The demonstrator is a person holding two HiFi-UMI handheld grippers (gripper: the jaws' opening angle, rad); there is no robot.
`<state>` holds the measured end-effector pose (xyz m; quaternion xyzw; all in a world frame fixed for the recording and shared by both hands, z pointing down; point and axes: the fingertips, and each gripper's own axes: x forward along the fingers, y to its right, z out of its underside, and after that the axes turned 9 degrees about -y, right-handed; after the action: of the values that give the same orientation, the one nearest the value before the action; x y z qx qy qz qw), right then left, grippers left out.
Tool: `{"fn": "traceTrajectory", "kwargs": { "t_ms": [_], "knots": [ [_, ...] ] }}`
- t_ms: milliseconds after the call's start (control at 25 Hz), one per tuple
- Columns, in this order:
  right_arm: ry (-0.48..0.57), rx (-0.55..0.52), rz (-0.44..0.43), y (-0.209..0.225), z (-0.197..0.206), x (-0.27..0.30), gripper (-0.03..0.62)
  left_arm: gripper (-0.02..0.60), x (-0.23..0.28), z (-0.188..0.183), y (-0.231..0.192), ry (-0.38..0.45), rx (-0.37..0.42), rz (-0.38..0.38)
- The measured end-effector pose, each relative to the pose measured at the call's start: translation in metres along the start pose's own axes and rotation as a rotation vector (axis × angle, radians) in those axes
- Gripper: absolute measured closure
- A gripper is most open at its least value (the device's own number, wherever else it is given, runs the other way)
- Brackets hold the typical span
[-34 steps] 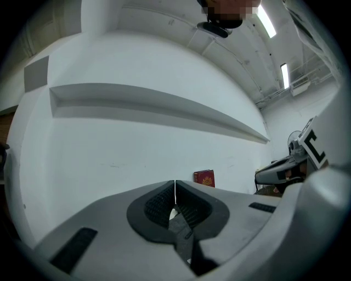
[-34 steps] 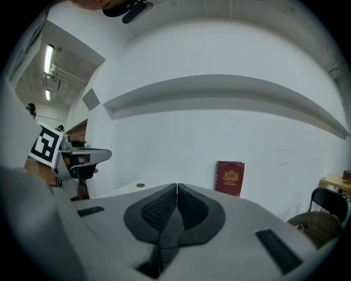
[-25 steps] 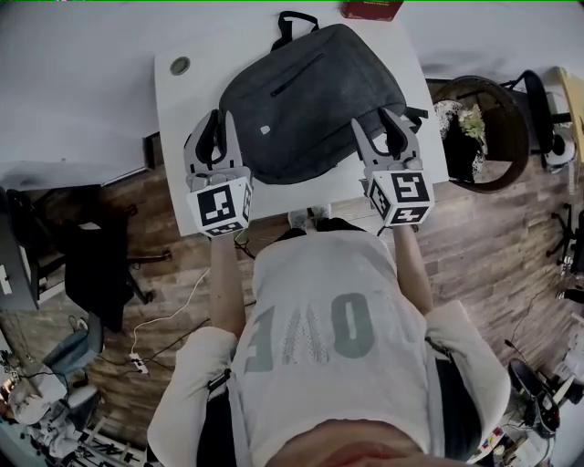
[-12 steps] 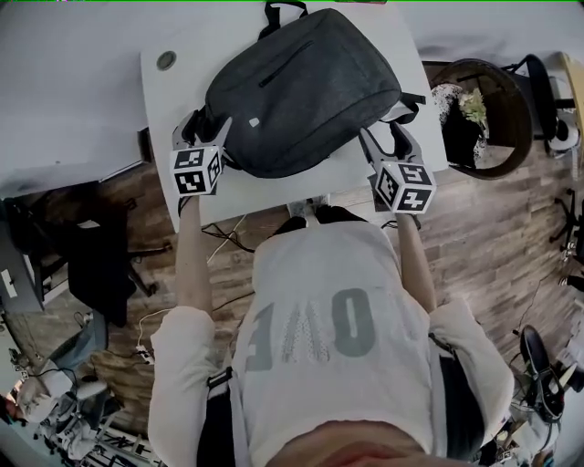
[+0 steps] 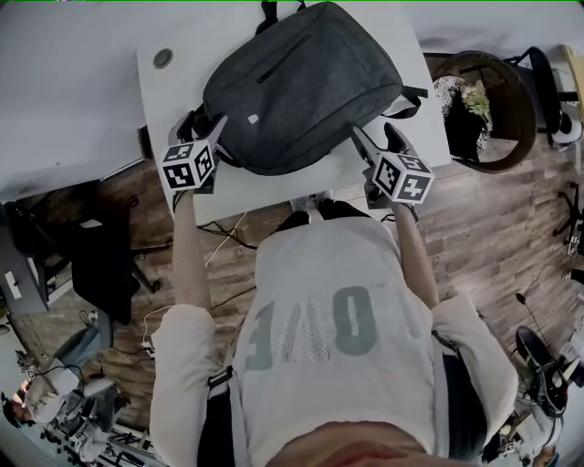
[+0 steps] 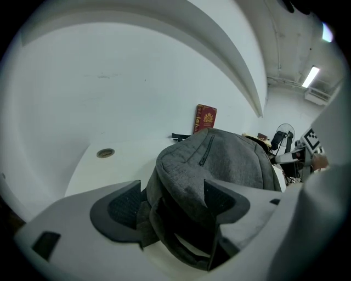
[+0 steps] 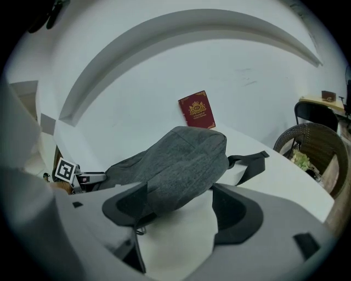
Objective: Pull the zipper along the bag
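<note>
Bag [image 5: 301,87] lies flat on white table [image 5: 265,187], front panel up, carry handle [image 5: 274,9] at far edge. Front-pocket zipper [image 5: 278,68] runs diagonally across the far-left part of the panel, no gripper on it. Left gripper [image 5: 206,123] at bag's near-left corner: jaws have just been opening and now stand wide, with the grey corner fabric and a dark strap loop between them, pads not clamped. Right gripper [image 5: 374,135] at near-right corner: jaws also just opening, now wide. Bag edge sits in by its left pad, bare table across the rest of the gap, nothing gripped. Small dark pull or ring hangs from the bag edge there, can't tell if it's a zipper tab. Loose strap [image 7: 249,164] trails off bag's right side. Round grommet [image 5: 162,58] on table far-left, red book [image 7: 196,110] propped against the far wall, wicker chair [image 5: 493,109] right of table.
</note>
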<state>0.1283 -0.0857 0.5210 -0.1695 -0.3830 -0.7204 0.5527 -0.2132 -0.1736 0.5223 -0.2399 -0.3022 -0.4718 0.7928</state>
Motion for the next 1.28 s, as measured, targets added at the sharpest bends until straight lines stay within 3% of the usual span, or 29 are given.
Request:
{"fn": "traceTrajectory", "kwargs": {
  "t_ms": [200,400,560,880,1080,1280],
  "knots": [
    [-0.033,0.121,-0.073,-0.006,0.008,0.017,0.238,0.236,0.007,0.004,-0.001,-0.032,0.013,0.033],
    [-0.068,0.23,-0.153,-0.016,0.018,0.033,0.238,0.238,0.018,0.011,0.008,-0.128,0.107,0.101],
    [-0.082,0.224,-0.147,-0.021,0.015,0.041,0.238,0.239,0.024,0.014,0.012,-0.186,0.181,0.135],
    [-0.14,0.181,-0.14,-0.018,0.014,0.051,0.238,0.239,0.022,0.019,0.015,-0.194,0.193,0.134],
    [-0.178,0.105,-0.136,-0.006,0.003,0.061,0.238,0.239,0.015,0.031,0.03,-0.204,0.165,0.126],
    [-0.238,-0.008,-0.161,-0.009,-0.01,0.077,0.238,0.239,-0.002,0.053,0.041,-0.187,0.084,0.106]
  ]
}}
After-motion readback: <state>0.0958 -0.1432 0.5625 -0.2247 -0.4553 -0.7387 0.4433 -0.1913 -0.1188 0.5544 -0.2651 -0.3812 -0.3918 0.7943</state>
